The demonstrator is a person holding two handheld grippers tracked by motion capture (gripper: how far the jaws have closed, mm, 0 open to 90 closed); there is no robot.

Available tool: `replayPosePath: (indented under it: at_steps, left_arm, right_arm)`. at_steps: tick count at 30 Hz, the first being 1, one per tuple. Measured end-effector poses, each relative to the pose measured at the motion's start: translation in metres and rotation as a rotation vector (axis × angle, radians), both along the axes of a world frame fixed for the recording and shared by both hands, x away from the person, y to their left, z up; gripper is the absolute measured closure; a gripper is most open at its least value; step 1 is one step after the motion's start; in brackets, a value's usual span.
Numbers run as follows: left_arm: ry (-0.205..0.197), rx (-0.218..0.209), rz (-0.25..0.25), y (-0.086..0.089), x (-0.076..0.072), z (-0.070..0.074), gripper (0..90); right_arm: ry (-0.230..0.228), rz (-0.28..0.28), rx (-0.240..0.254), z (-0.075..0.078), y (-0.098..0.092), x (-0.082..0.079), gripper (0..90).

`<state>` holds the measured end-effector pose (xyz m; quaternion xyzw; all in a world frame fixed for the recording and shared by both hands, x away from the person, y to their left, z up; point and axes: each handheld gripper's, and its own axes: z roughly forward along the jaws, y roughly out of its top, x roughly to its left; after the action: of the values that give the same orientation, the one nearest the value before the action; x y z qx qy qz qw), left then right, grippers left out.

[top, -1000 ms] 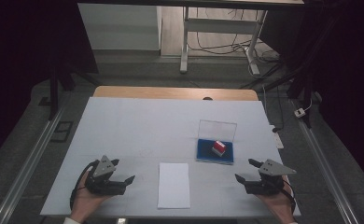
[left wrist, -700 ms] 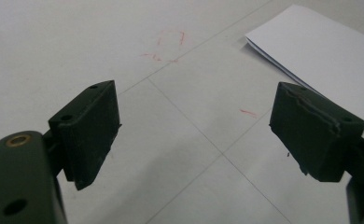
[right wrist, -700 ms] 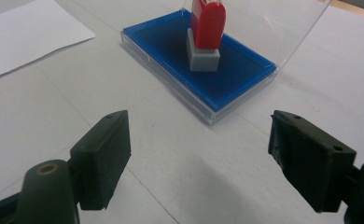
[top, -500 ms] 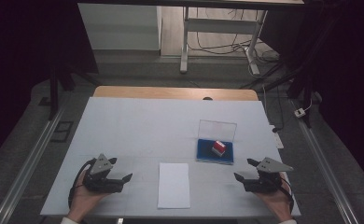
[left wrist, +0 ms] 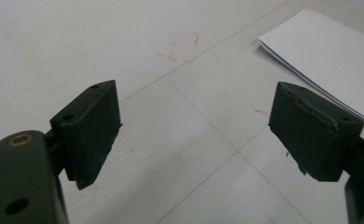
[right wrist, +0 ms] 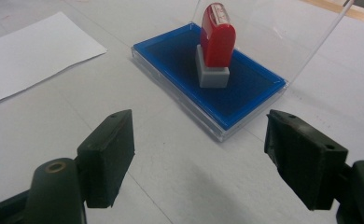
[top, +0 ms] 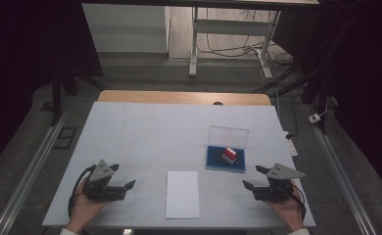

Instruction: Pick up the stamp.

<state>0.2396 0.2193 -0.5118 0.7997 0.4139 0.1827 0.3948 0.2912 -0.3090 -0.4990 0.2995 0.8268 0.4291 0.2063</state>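
White table [top: 145,132], wood strip along far edge. Dim room beyond: grey floor, metal frame legs [top: 195,41] and loose cables [top: 238,46] behind, rails either side of table.

Red stamp [top: 228,154] upright on blue ink pad [top: 217,161] right of centre, clear lid [top: 227,135] stood open behind. In right gripper view: stamp [right wrist: 216,39] on grey base, standing in the blue tray [right wrist: 252,88]. White paper sheet [top: 182,194] near front edge, centre, apart from the pad.

Left gripper [top: 126,186] front-left, held just over the table, jaws apart, nothing between; in own view [left wrist: 194,128] just bare table and faint red pen marks [left wrist: 182,46], paper corner [left wrist: 329,51] at right. Right gripper [top: 253,178] front-right, near the pad but not touching; jaws wide, have just been closing slightly, nothing between; in own view [right wrist: 199,154] pointed at the pad's near corner.

Plenty of free surface left and far of the pad. Tight spots: lid wall behind stamp, right table edge near right hand.

Forearms cut off at bottom of the high view. Stamp top label too small to read. Side areas of the room too dark to make out.
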Motion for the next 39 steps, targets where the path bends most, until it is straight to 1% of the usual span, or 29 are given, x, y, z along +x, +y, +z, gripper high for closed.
replayPosePath:
  at_steps: [3,4,5,7,9,12,13,14,16,17,18,19,21,22,25,27,28,29,30,31,32,33,37,38,39]
  left_arm:
    - [0.004,0.001,-0.004,-0.001,0.002,-0.001,17.1]
    - [0.005,0.001,-0.005,-0.001,0.003,-0.001,17.5]
    - [0.007,-0.004,-0.007,-0.002,0.004,-0.001,17.5]
    - [0.008,0.0,-0.013,-0.003,0.007,-0.002,17.7]
    - [0.007,0.008,-0.02,-0.004,0.007,-0.002,17.8]
    - [0.007,0.006,-0.026,-0.004,0.007,-0.001,18.0]
    - [0.004,0.008,-0.026,-0.005,0.006,0.0,18.1]
    - [0.003,0.007,-0.027,-0.005,0.006,0.0,18.1]
    - [0.002,0.012,-0.029,-0.006,0.005,0.001,18.1]
    - [0.002,0.012,-0.03,-0.007,0.005,0.002,18.1]
    - [0.002,0.013,-0.032,-0.007,0.004,0.002,18.1]
    - [0.003,0.013,-0.032,-0.007,0.004,0.002,18.1]
    - [0.005,0.013,-0.034,-0.007,0.003,0.003,18.2]
    - [0.005,0.013,-0.034,-0.007,0.003,0.003,18.2]
    - [0.009,0.017,-0.039,-0.008,0.003,0.002,18.2]
    - [0.01,0.03,-0.048,-0.01,0.004,0.001,18.2]
    - [0.01,0.03,-0.048,-0.01,0.004,0.001,18.2]
    - [0.01,0.032,-0.049,-0.01,0.004,0.001,18.2]
    - [0.011,0.034,-0.049,-0.011,0.004,0.001,18.2]
    - [0.012,0.033,-0.05,-0.011,0.004,0.0,18.2]
    - [0.012,0.033,-0.05,-0.011,0.004,0.0,18.2]
    - [0.011,0.033,-0.05,-0.011,0.004,0.0,18.2]
    - [0.011,0.033,-0.05,-0.011,0.004,0.0,18.3]
    - [0.011,0.033,-0.051,-0.011,0.004,0.0,18.4]
    - [0.012,0.039,-0.052,-0.012,0.004,0.0,18.4]
  right_arm:
    - [0.003,0.006,0.009,0.001,-0.002,0.0,24.8]
    - [0.005,-0.001,0.012,0.005,-0.004,0.0,26.0]
    - [0.005,-0.001,0.012,0.005,-0.004,0.0,26.0]
    - [0.016,-0.003,0.015,0.012,-0.006,0.004,27.6]
    - [0.029,-0.003,0.004,0.019,-0.006,0.008,28.5]
    - [0.056,0.002,-0.005,0.028,-0.003,0.014,28.4]
    - [0.054,0.002,-0.007,0.031,0.0,0.016,28.5]
    - [0.057,0.008,-0.018,0.034,0.002,0.018,28.5]
    - [0.059,0.02,-0.022,0.041,0.007,0.022,28.7]
    - [0.059,0.02,-0.022,0.041,0.007,0.022,28.7]
    - [0.062,0.025,-0.028,0.047,0.011,0.025,28.9]
    - [0.062,0.025,-0.028,0.047,0.011,0.025,28.9]
    - [0.067,0.036,-0.038,0.054,0.016,0.031,29.2]
    - [0.067,0.036,-0.038,0.054,0.016,0.031,29.2]
    - [0.089,0.044,-0.042,0.058,0.021,0.038,29.5]
    - [0.099,0.053,-0.058,0.059,0.026,0.04,29.4]
    - [0.099,0.053,-0.058,0.059,0.026,0.04,29.4]
    - [0.108,0.061,-0.072,0.06,0.032,0.043,29.3]
    - [0.108,0.061,-0.072,0.06,0.032,0.043,29.3]
    - [0.126,0.065,-0.081,0.058,0.037,0.048,29.2]
    - [0.126,0.065,-0.081,0.058,0.037,0.048,29.2]
    - [0.136,0.062,-0.092,0.056,0.041,0.054,29.3]
    - [0.142,0.069,-0.102,0.056,0.045,0.059,30.1]
    - [0.138,0.072,-0.122,0.056,0.046,0.062,30.6]
    - [0.138,0.072,-0.122,0.056,0.046,0.062,30.6]
